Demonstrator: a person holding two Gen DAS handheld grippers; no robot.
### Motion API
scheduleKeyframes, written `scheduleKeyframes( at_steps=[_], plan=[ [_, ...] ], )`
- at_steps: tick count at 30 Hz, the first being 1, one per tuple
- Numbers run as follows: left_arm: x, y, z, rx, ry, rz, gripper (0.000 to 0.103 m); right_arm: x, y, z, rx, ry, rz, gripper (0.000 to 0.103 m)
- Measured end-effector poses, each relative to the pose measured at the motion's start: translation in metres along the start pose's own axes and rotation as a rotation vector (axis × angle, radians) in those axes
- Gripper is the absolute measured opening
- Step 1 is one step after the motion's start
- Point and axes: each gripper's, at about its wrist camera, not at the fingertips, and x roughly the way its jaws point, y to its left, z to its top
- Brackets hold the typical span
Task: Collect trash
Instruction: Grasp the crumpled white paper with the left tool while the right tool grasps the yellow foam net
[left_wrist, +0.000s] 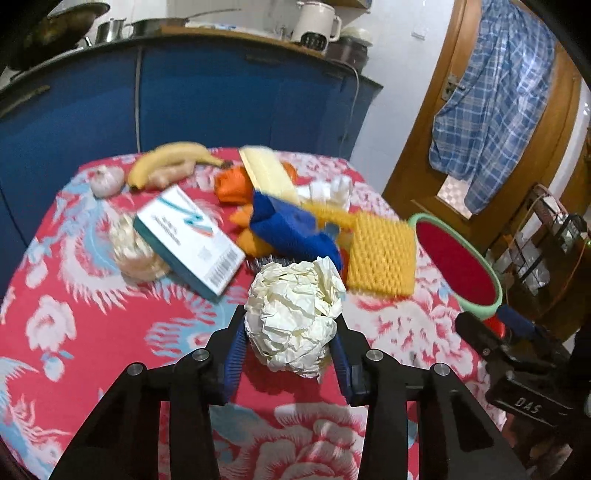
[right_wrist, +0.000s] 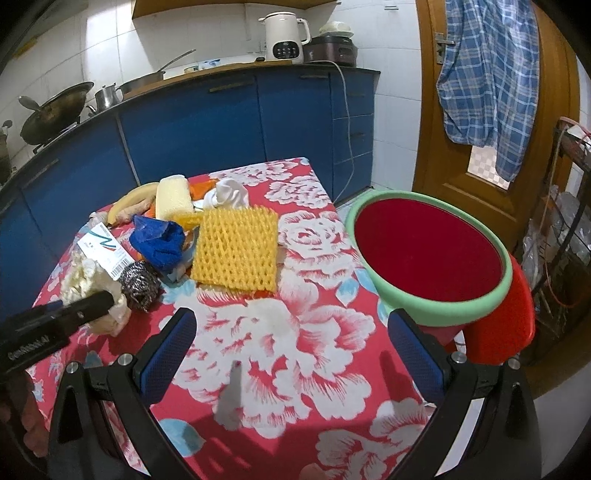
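Observation:
My left gripper (left_wrist: 291, 325) is shut on a crumpled ball of white paper (left_wrist: 293, 314) and holds it just above the red floral tablecloth (left_wrist: 92, 332). The paper ball also shows in the right wrist view (right_wrist: 107, 302), behind the left gripper's black body. My right gripper (right_wrist: 291, 332) is open and empty over the cloth near the table's right side. A red bin with a green rim (right_wrist: 432, 254) stands beside the table's right edge; it also shows in the left wrist view (left_wrist: 458, 262).
A pile lies mid-table: yellow foam net (right_wrist: 238, 251), blue cloth (right_wrist: 159, 240), steel scourer (right_wrist: 140, 284), white-teal box (left_wrist: 188, 240), banana (left_wrist: 166, 158), garlic (left_wrist: 107, 181), orange cloth (left_wrist: 232, 184), white tissue (right_wrist: 229, 195). Blue cabinets (right_wrist: 203, 122) stand behind. A red stool (right_wrist: 498, 325) stands under the bin.

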Motion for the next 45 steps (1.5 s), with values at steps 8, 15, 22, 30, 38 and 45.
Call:
scheduleKeyframes(
  at_steps=[8, 15, 22, 30, 38, 45],
  plan=[
    [-0.005, 0.011, 0.032, -0.004, -0.047, 0.043, 0.043, 0.02, 0.013, 0.029, -0.01, 0.06, 0.059, 0.102],
    [0.008, 0.019, 0.042, -0.03, -0.041, 0.078, 0.043, 0.047, 0.029, 0.044, -0.067, 0.096, 0.061, 0.101],
    [0.014, 0.024, 0.046, -0.038, -0.034, 0.09, 0.043, 0.078, 0.037, 0.046, -0.091, 0.162, 0.085, 0.089],
    [0.014, 0.026, 0.047, -0.046, -0.031, 0.088, 0.043, 0.099, 0.032, 0.039, -0.038, 0.249, 0.142, 0.044],
    [0.008, 0.016, 0.047, -0.028, -0.038, 0.074, 0.043, 0.09, 0.019, 0.038, 0.015, 0.234, 0.179, 0.003],
    [-0.001, -0.001, 0.048, 0.004, -0.049, 0.048, 0.043, 0.057, 0.011, 0.044, 0.002, 0.149, 0.204, 0.003]
  ],
)
